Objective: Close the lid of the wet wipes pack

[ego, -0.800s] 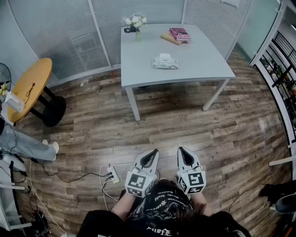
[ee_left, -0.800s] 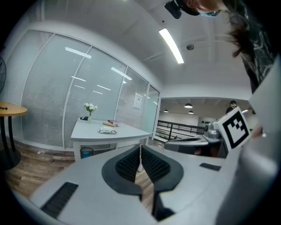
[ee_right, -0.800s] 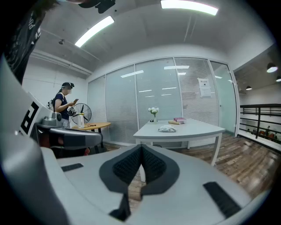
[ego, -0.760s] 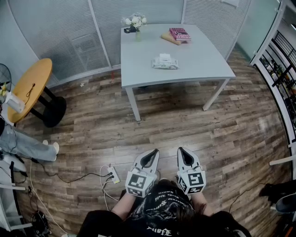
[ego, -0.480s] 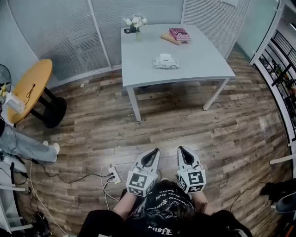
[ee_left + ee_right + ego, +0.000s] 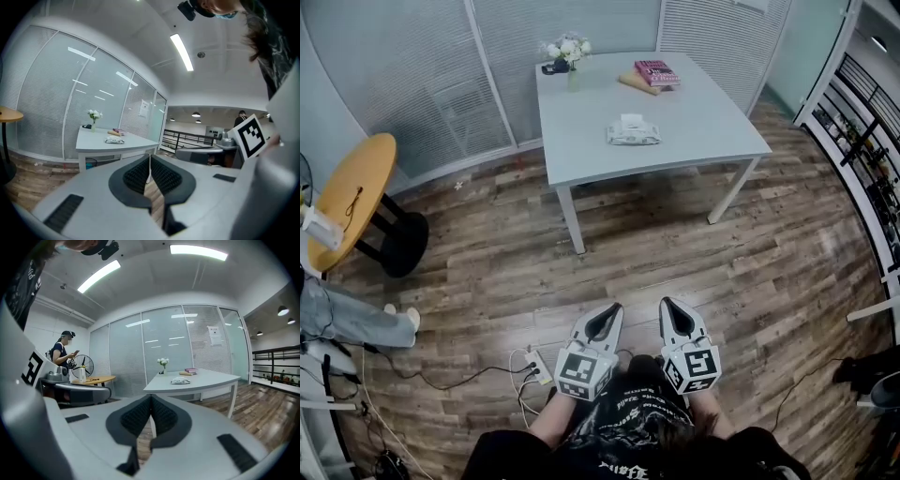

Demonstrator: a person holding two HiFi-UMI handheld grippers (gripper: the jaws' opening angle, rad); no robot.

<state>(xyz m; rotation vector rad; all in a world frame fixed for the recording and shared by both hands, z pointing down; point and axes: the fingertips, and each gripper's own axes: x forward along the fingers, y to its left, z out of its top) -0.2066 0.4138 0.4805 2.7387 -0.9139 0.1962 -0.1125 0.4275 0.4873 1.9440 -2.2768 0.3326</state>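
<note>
The wet wipes pack (image 6: 632,131) lies near the middle of the white table (image 6: 712,117), its white lid raised; it also shows small in the left gripper view (image 6: 114,140) and the right gripper view (image 6: 180,380). Both grippers are held close to my body, far from the table, over the wood floor. My left gripper (image 6: 603,323) has its jaws together with nothing between them. My right gripper (image 6: 674,319) is shut and empty too. In each gripper view the ribbed pads (image 6: 149,172) (image 6: 150,414) meet at the tips.
A vase of white flowers (image 6: 569,58) and a stack of books (image 6: 649,73) stand at the table's far side. A round wooden side table (image 6: 347,197) is at the left. A power strip and cables (image 6: 536,366) lie on the floor by my feet. A seated person's legs (image 6: 347,323) are at the far left.
The head view has shifted slightly: the table and floor sit a little lower-left in the picture than before. Both grippers keep their place and stay shut.
</note>
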